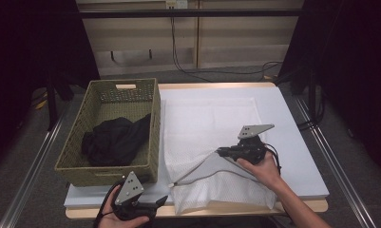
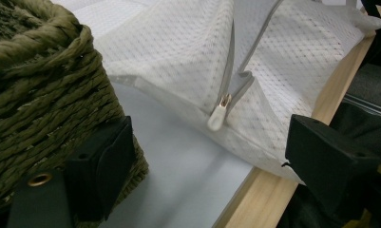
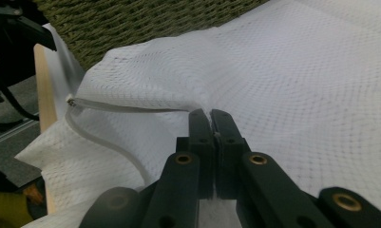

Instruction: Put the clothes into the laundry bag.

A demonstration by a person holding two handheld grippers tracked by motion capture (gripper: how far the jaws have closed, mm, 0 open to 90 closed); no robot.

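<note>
Mesh bag (image 1: 212, 142) lies flat and white across the middle of the table (image 1: 297, 142), its zipper (image 1: 197, 173) partly open along the near edge — the two sides of the track spread apart in a long V that starts near my right gripper (image 1: 222, 152) and narrows to the pull (image 2: 216, 118) at the bag's near left corner. To the left stands a woven basket (image 1: 74, 156), touching the bag's left edge, with dark clothes (image 1: 114, 140) heaped inside. As I judge it, the opening of the bag is under way, and the clothes are not yet loaded; nothing dark shows inside the mesh.

My right hand (image 1: 261, 168) comes in from the lower right, forearm angled up toward the centre. Its gripper points left and roughly level, jaws pressed together on a fold of mesh at the upper lip of the zipper opening, lifting that edge a little off the table; in the right gripper view the cloth puckers into the closed tips.

My left hand (image 1: 124, 219) rests at the table's near left edge, just in front of the basket corner. My left gripper (image 1: 162, 200) points right toward the pull — its jaws stand spread wide, holding nothing, with the pull ahead and well short of either pad.
</note>
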